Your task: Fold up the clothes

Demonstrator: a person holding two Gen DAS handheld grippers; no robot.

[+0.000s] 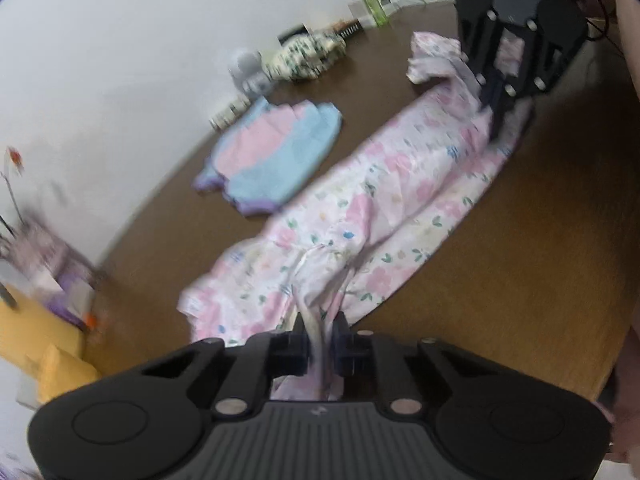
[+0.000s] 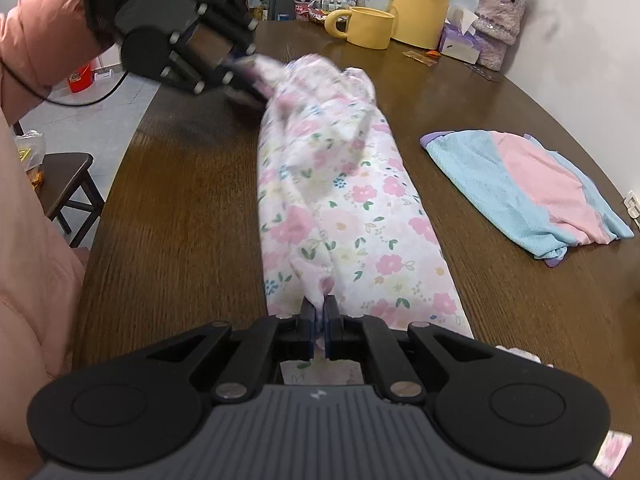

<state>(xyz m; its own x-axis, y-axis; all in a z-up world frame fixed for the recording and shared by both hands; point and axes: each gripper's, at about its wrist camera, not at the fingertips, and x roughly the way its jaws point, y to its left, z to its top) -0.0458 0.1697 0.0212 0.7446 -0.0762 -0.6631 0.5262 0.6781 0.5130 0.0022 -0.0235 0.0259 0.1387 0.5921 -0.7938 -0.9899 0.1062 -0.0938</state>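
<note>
Two tongs pinch floral garment (image 2: 340, 200); only right view shows mug (image 2: 370, 26).

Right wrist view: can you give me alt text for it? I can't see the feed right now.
The right claw is shut on one end of a long floral garment stretched along a brown wooden table, while the left claw grips the far end. A folded blue and pink garment lies to the right, with a yellow mug at the table's far edge.

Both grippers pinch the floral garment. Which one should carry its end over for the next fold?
Probably left gripper: its end of the floral garment is already lifted and bunched, while the right gripper pins its end low.
</note>
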